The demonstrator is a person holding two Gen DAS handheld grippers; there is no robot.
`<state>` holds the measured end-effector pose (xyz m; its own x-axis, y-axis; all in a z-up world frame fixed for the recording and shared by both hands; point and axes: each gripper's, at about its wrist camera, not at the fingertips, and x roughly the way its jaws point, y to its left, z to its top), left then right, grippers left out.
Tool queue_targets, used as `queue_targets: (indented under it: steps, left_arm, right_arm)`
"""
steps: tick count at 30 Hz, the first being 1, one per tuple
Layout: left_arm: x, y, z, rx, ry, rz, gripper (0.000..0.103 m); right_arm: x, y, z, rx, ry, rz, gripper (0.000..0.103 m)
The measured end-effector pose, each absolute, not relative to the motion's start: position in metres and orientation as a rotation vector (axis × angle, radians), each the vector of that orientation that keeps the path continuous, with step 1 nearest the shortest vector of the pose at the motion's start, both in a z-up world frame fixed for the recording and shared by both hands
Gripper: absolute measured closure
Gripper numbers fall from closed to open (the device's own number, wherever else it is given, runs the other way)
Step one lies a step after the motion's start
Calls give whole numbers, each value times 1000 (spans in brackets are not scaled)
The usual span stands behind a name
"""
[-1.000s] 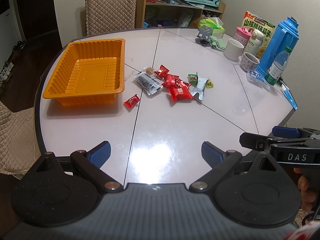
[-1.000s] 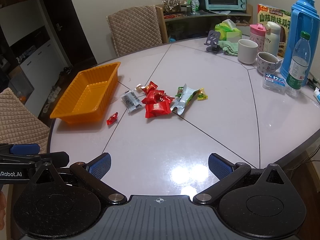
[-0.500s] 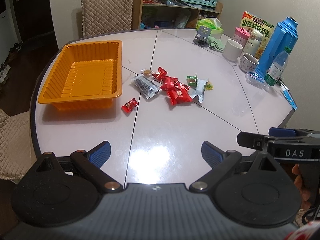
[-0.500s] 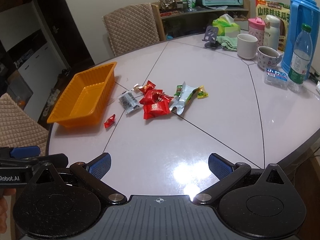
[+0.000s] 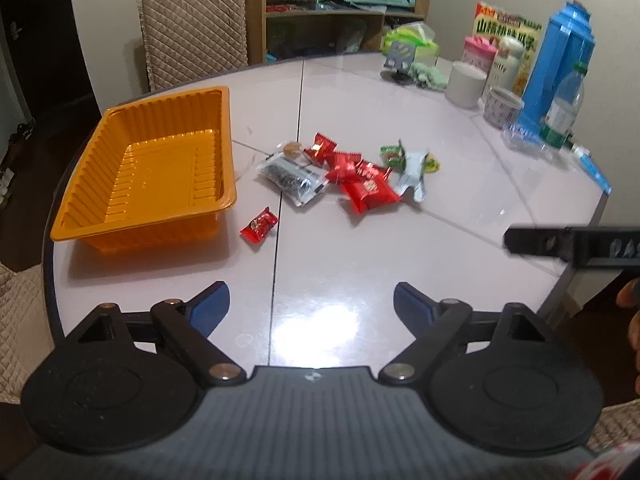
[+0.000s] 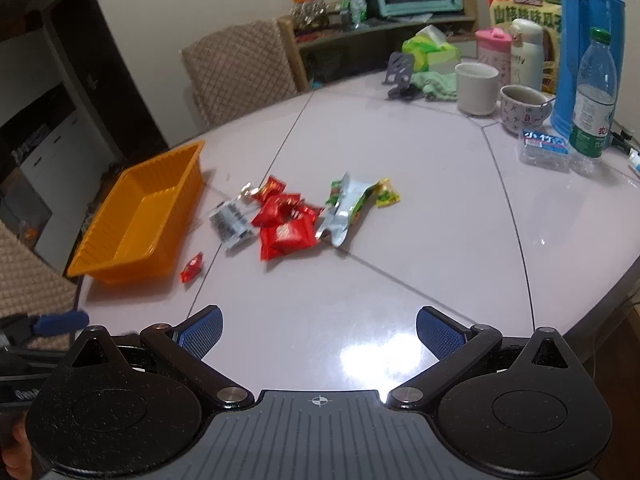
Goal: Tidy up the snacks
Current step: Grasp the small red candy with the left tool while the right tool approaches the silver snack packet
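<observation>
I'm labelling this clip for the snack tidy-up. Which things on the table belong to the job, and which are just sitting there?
Part of the job:
orange tray, nothing in it
small red candy beside the tray
clear dark-filled packet
red wrappers
green and silver packets

Just lying about:
blue thermos
water bottle
two mugs
tissue box

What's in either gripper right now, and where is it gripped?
Nothing is held. The left gripper has just been closing slightly, with only bare white table between its fingers; the right gripper is open and empty. The wrapped snacks lie untouched.
</observation>
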<state>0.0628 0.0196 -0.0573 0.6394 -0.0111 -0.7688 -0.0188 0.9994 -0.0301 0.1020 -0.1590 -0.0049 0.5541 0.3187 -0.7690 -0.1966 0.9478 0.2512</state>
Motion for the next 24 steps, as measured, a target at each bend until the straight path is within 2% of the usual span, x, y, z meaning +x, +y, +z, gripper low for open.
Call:
queue_targets:
  steps: [5,11,17,21,22,24]
  left_arm:
    - [80,25,-79,-3,890,7,22]
    - [104,29,-101,26,895,5,36]
    - [126,34,-116,52,885,25,42]
    - [140,39,-126,61,892,27,55]
    - [144,39,-129,67,893,29,56]
    - [150,40,-133,81,891,35,63]
  right_arm:
    - [116,-157,-18,112,945,278,0]
    - [132,-155,-38,99,1012,285,0]
    - [149,-158,-48,158,1027,267,0]
    - [159,-160,-53,190,1032,249,1]
    - [161,-161,-54,195,1032,244,2]
    - [166,-161,-57,200,1041,239,12]
